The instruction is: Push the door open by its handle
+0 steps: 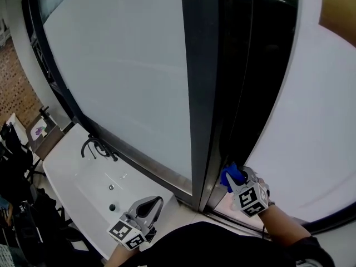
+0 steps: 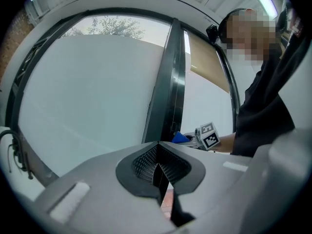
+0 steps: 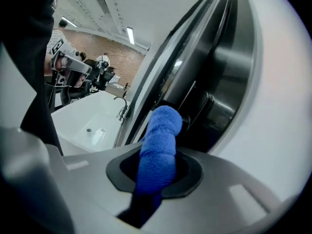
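The door is a tall frosted glass panel (image 1: pixel 122 77) with a dark metal upright (image 1: pixel 200 93) along its edge. My right gripper (image 1: pixel 232 179) sits low against that upright, shut on a rolled blue cloth (image 3: pixel 161 140) that sticks out past the jaws. In the right gripper view the cloth's tip lies close to the dark frame (image 3: pixel 214 57) and a dark fitting (image 3: pixel 207 108) on it. I cannot tell whether they touch. My left gripper (image 1: pixel 150 206) hangs over the sink's near corner, shut with nothing in it. The left gripper view shows its pads (image 2: pixel 168 167) pressed together.
A white sink (image 1: pixel 78 177) with a dark tap (image 1: pixel 95 147) runs along the foot of the glass at the left. A curved white wall (image 1: pixel 317 138) stands right of the dark frame. Chairs and dark clutter (image 1: pixel 16 149) fill the far left by a brick wall.
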{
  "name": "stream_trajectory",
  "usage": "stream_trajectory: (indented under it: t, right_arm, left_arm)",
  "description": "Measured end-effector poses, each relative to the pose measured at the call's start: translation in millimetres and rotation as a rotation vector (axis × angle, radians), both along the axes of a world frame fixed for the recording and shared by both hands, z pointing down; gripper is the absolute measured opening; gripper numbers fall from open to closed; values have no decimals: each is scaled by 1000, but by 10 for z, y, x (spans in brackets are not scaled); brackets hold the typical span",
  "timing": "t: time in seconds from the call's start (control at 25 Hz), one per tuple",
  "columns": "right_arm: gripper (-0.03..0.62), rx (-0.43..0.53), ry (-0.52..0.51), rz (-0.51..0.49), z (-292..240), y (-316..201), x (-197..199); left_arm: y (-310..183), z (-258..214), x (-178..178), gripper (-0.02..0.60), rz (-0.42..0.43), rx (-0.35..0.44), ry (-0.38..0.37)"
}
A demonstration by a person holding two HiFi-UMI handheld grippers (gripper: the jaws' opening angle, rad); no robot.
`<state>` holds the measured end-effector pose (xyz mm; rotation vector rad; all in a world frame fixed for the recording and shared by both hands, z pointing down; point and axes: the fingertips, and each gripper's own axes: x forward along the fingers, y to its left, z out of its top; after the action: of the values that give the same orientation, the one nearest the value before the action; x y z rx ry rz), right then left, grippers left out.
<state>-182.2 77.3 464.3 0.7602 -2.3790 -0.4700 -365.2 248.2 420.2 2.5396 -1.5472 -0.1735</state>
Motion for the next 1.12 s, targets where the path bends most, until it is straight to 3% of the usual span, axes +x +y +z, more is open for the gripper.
stream_trajectory:
  t: [0.24, 0.48, 0.72, 0.92, 1.12]
  right_arm:
    - [55, -29, 8, 34, 30, -416, 65]
    - [55, -74, -4, 73, 58, -967, 191]
    - [58, -138, 19, 65, 96, -1583, 417]
    - [54, -180, 109, 63, 89, -2059, 545]
    - [57, -214, 87, 105, 122, -2574, 636]
  left_arm:
    - [20, 20, -29, 0, 14, -10, -7]
    - [-54, -39, 219, 0, 61, -6, -14]
    - [-327, 52, 930, 0, 110, -12, -47]
    - [-731, 90, 1528, 0, 64, -6, -38]
    - [-1149, 189, 2255, 0, 70, 5, -22]
